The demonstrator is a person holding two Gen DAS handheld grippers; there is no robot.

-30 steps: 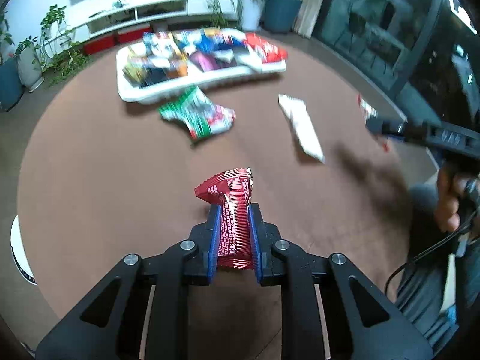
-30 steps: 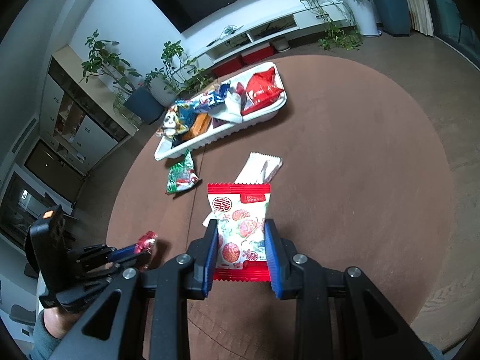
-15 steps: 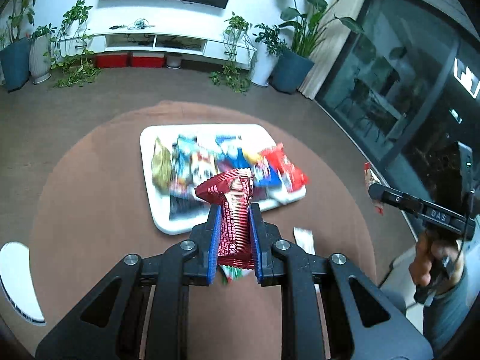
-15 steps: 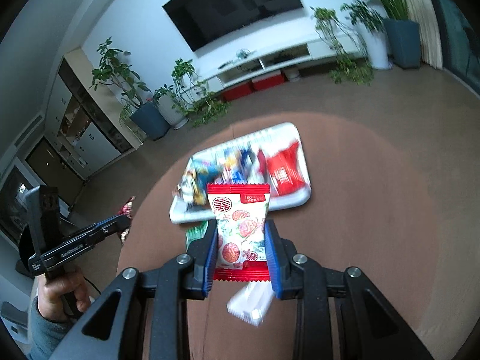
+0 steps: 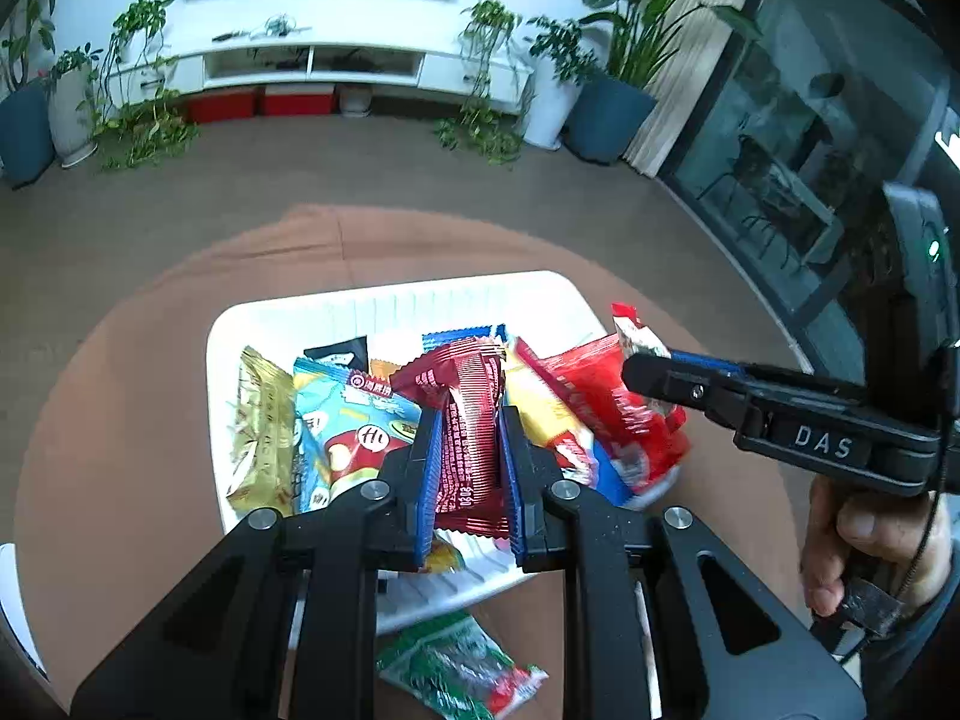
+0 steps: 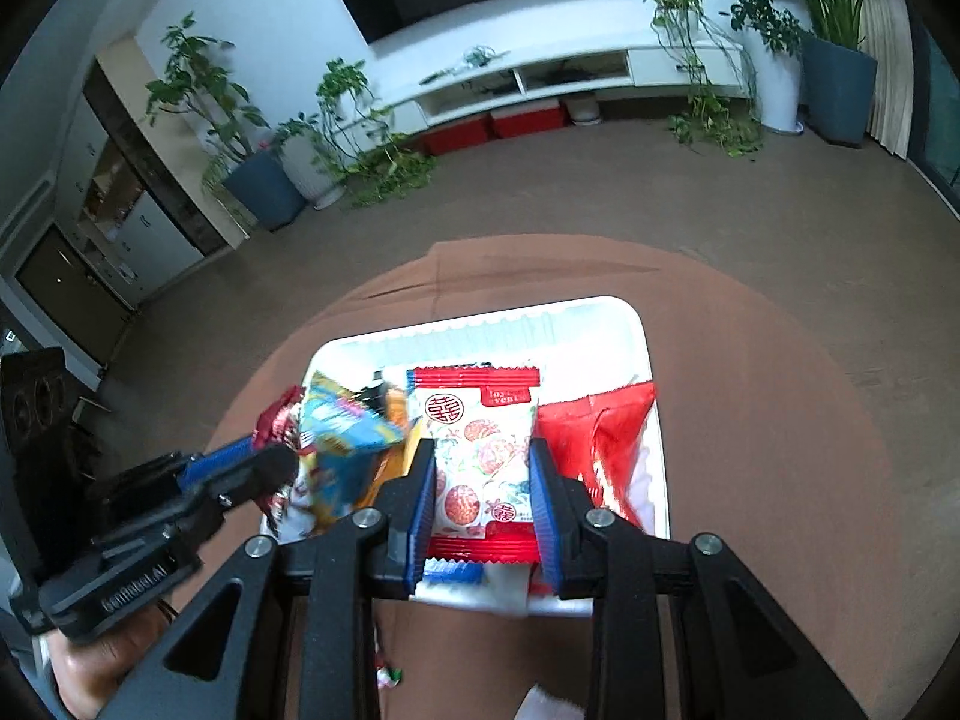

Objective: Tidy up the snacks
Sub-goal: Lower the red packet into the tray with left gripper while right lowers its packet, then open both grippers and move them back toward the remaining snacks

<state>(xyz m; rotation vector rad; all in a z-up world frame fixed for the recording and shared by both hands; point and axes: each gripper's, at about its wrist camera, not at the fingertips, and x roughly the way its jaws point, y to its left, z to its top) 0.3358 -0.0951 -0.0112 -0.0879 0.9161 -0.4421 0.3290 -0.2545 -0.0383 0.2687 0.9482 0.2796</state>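
Left gripper [image 5: 469, 450] and right gripper [image 6: 483, 480] both clamped.

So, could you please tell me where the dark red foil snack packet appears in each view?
Left wrist: dark red foil snack packet at centre, between the left tongs.
Right wrist: at left edge, gripped by the other tool.
Shared landmark: white rectangular tray.

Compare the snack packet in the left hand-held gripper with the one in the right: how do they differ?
The dark red packet in the left hand-held gripper is one colour with fine print; the white packet with red ends in the right hand-held gripper shows pictured fruit. The dark red packet is narrow and crumpled at its top; the white packet is wider and flat. Both are clamped above the white tray.
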